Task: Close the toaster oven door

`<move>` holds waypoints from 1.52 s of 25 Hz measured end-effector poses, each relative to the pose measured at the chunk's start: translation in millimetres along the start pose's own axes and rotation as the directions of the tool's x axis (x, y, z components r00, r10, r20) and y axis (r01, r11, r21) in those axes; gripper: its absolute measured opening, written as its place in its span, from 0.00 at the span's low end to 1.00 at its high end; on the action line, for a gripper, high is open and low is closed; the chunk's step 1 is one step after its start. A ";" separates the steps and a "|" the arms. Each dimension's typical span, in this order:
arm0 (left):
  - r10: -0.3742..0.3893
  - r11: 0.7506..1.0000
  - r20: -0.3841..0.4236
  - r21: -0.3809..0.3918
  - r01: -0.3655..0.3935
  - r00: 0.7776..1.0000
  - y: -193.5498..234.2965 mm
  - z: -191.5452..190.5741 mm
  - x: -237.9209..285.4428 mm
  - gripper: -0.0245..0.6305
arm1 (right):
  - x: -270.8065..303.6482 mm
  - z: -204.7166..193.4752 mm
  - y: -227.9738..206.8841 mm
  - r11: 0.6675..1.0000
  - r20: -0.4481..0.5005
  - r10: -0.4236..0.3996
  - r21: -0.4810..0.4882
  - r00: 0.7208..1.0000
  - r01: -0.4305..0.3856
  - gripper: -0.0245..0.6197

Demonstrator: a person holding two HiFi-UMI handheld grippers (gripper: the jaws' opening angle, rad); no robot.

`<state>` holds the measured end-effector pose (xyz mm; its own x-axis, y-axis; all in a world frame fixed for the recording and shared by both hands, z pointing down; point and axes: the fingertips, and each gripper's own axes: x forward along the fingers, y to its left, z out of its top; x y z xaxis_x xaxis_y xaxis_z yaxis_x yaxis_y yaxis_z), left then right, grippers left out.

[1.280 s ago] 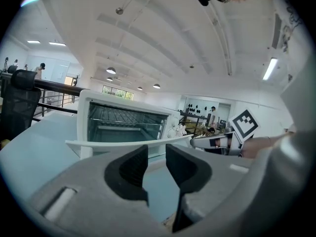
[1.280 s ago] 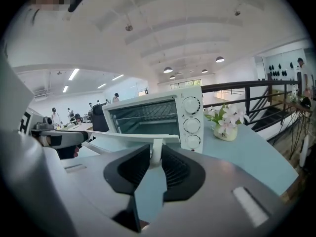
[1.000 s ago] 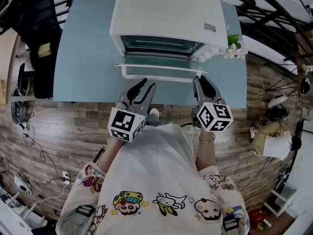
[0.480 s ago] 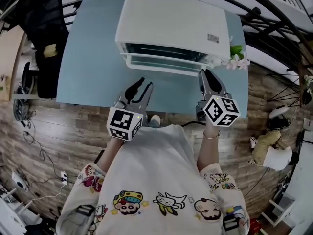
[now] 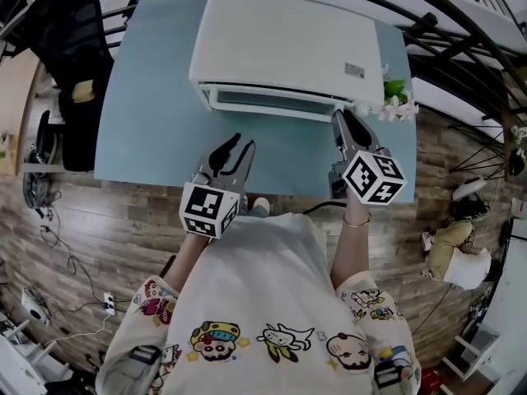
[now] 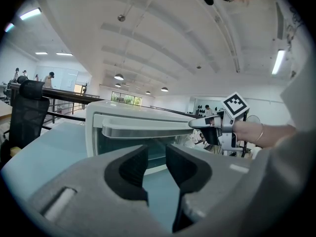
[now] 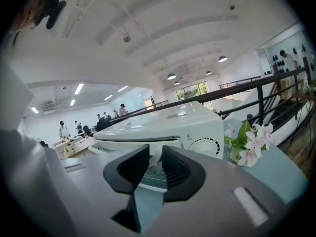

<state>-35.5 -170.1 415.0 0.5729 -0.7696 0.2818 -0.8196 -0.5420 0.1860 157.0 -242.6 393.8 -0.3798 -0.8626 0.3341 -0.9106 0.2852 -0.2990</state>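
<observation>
The toaster oven (image 5: pixel 284 44) is a white box with a small label on its flat top. It sits toward the far side of a pale blue table (image 5: pixel 148 113), its front facing the person. Its door (image 5: pixel 272 101) is swung up almost to the front and not quite shut. A dark slit shows along its top edge in the right gripper view. A long white handle (image 6: pixel 148 130) runs across the top of the door, with a glass window below it.

The head view looks down on the top of the oven, so the door shows only as a narrow strip. It places the left hand-held gripper (image 5: pixel 244 141) well back from the oven, over the near part of the table. The right hand-held gripper (image 5: pixel 344 115) is up at the door's right end.

The left gripper view looks at the front nearly level. It shows the window, the full length of the handle, and the right hand-held gripper's tip meeting the handle's right end. The left one's own jaws are spread, with only bare table between them.

The right gripper view alone shows the round knob (image 7: pixel 202 146) on the panel right of the door, and pink and white flowers (image 7: pixel 254 142) beside the oven. Its jaws stand a little apart. A white curve of the handle shows past their tips, and they do not seem to be pinching it.
</observation>
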 end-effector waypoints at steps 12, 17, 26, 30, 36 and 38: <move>0.006 1.000 -0.005 -0.006 -0.006 1.000 3.4 -5.5 -6.7 0.21 | 5.3 3.1 -3.0 1.000 -0.008 0.011 0.019 1.000 -0.011 0.19; 0.032 0.999 0.004 -0.010 -0.032 0.999 15.3 -2.3 -11.4 0.21 | 7.9 3.7 -1.8 1.000 -0.027 0.023 -0.001 0.999 -0.023 0.19; 0.035 0.999 0.006 -0.006 -0.035 0.999 15.6 -0.6 -18.2 0.21 | 5.0 6.4 -0.1 0.997 0.018 -0.008 -0.083 1.000 0.010 0.19; 0.029 1.000 0.012 0.002 -0.029 1.000 14.2 2.8 -20.2 0.21 | 3.2 5.9 7.0 0.987 0.017 -0.004 -0.158 1.000 0.006 0.23; 0.021 1.000 0.030 0.012 -0.021 0.999 11.8 10.1 -23.3 0.21 | -16.4 2.9 30.4 0.965 0.058 0.049 -0.259 0.997 -0.032 0.27; 0.014 1.000 0.030 0.020 -0.015 0.999 10.4 10.6 -23.2 0.21 | -23.5 0.8 39.0 0.961 0.082 0.085 -0.269 0.993 -0.060 0.27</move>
<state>-57.2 -161.4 400.4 0.5613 -0.7869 0.2564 -0.8276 -0.5372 0.1629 130.6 -211.5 373.6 -0.4409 -0.8666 0.2335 -0.8964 0.4381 -0.0670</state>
